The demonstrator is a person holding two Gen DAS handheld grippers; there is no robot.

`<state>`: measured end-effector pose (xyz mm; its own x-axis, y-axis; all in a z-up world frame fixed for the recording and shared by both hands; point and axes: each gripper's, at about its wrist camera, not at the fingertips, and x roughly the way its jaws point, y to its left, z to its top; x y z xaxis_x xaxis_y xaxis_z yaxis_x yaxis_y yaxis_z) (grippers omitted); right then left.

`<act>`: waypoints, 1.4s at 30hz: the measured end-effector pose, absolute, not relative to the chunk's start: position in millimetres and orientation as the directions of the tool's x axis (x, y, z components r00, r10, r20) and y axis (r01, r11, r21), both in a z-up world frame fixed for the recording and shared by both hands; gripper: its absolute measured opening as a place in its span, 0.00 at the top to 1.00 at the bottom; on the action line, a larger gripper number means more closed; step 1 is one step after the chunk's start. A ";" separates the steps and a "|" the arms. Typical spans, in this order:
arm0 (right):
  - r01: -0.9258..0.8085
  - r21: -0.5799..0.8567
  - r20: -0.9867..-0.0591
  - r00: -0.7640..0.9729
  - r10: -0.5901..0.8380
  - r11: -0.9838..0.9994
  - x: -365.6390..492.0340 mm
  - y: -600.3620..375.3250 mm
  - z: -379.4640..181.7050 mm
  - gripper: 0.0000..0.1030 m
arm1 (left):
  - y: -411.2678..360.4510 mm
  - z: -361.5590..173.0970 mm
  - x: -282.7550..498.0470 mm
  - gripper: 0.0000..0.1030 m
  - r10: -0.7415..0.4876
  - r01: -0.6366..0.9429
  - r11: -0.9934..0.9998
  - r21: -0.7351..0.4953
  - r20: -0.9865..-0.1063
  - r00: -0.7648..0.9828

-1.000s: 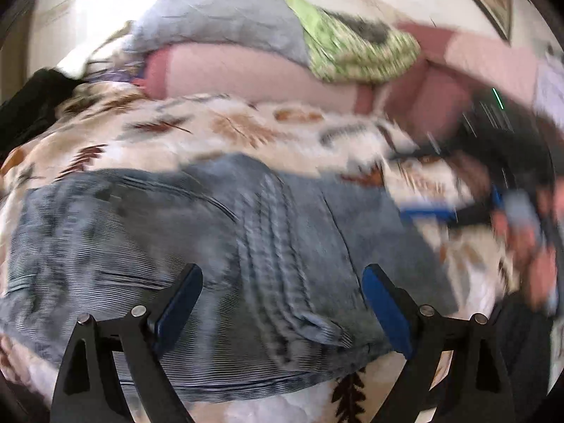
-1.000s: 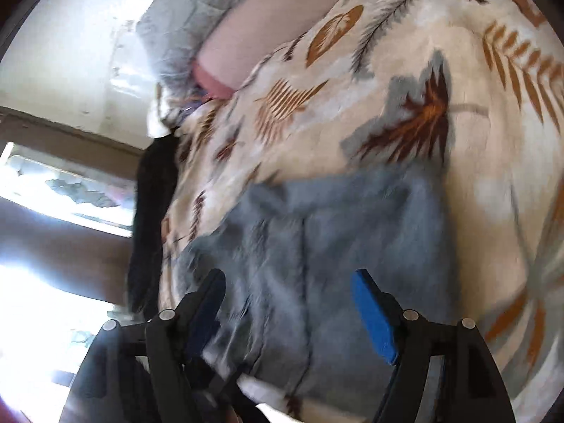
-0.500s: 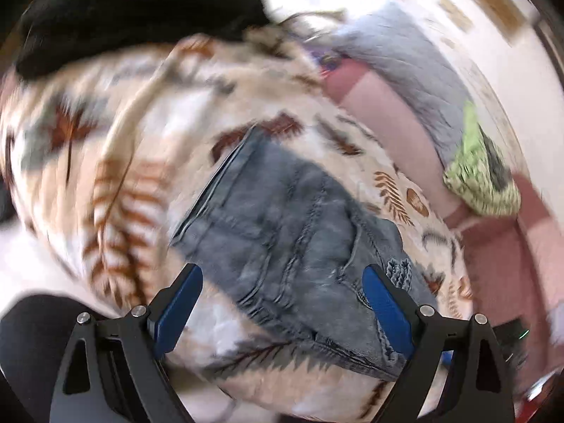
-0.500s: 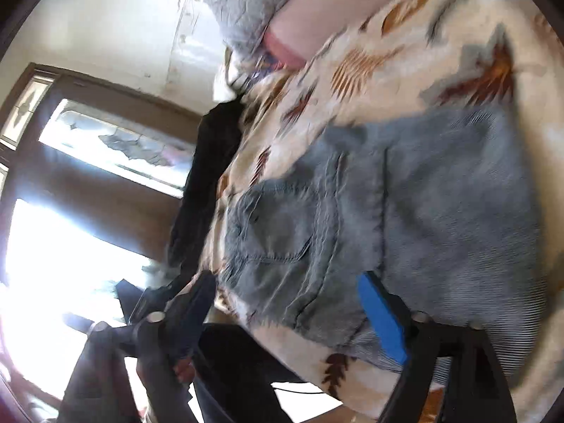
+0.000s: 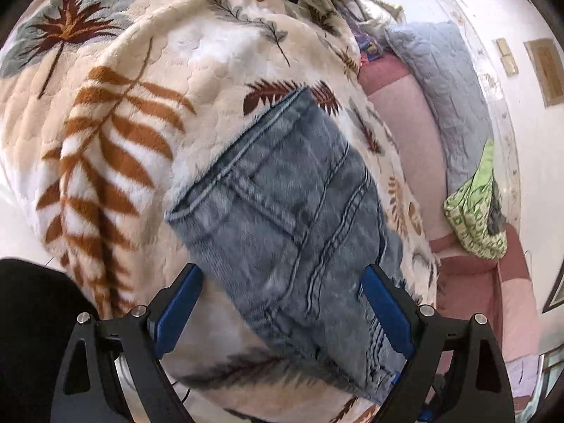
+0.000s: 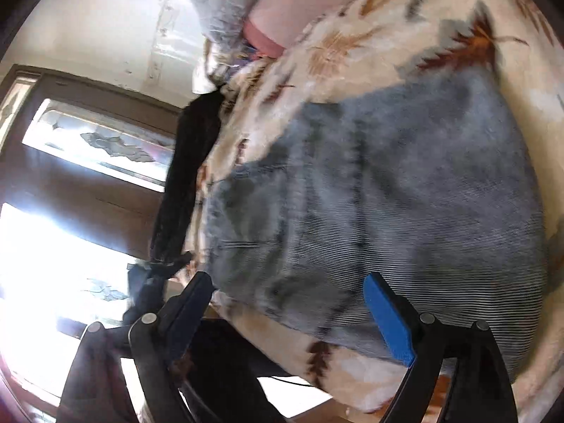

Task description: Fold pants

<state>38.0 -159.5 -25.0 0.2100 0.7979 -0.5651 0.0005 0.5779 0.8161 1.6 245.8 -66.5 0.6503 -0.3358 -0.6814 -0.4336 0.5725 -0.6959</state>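
Now spread wide and holding nothing: left claw (image 5: 280, 305) and right claw (image 6: 292, 312), both up above the blue pants (image 5: 292, 218), not touching them. Just past the claws, lying flat on the leafy blanket (image 5: 116, 134) as a small neat block, with a pocket and seams on top. Looks about done, maybe only a last pat or tidy left, though hard to tell about hidden layers.

Leaf-print blanket (image 5: 116, 148), grey quilted pillow (image 5: 447, 81), green patterned cloth (image 5: 476, 218), window (image 6: 95, 151)
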 end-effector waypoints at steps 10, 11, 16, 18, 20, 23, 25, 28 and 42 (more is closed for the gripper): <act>0.090 0.873 -0.486 0.053 0.873 0.480 108.8 -62.1 -18.2 0.09 | 255.7 -69.1 10.7 0.66 -0.255 -0.391 0.654 -0.648 -0.675 0.692; 0.120 0.863 -0.497 0.033 0.867 0.490 116.7 -52.1 -30.3 0.08 | 256.4 -69.1 10.5 0.67 -0.254 -0.387 0.658 -0.646 -0.674 0.693; 0.181 0.775 -0.609 -0.044 0.792 0.606 133.9 -27.0 -67.8 0.07 | 249.6 -66.2 13.2 0.67 -0.216 -0.361 0.723 -0.589 -0.689 0.692; 0.135 0.763 -0.637 -0.007 0.771 0.632 137.1 -27.8 -46.1 0.07 | 247.9 -65.8 14.3 0.67 -0.207 -0.357 0.733 -0.578 -0.691 0.693; 0.105 0.760 -0.647 0.028 0.762 0.641 141.5 -26.3 -30.7 0.07 | 246.1 -64.5 15.9 0.67 -0.194 -0.356 0.747 -0.561 -0.697 0.690; 0.093 0.707 -0.703 -0.013 0.711 0.701 143.9 -14.6 -48.3 0.07 | 243.7 -61.9 16.1 0.69 -0.178 -0.352 0.766 -0.538 -0.703 0.689; 0.113 0.670 -0.733 -0.058 0.678 0.734 141.4 -8.2 -73.5 0.06 | 242.2 -59.8 16.4 0.74 -0.171 -0.344 0.778 -0.526 -0.703 0.690; 0.105 0.690 -0.716 -0.044 0.697 0.716 142.7 -5.3 -50.5 0.05 | 242.3 -58.0 14.8 0.77 -0.159 -0.335 0.792 -0.510 -0.703 0.693; 0.022 0.673 -0.739 -0.033 0.673 0.739 137.9 12.0 -37.6 0.00 | 236.7 -54.8 15.6 0.85 -0.113 -0.336 0.826 -0.454 -0.716 0.689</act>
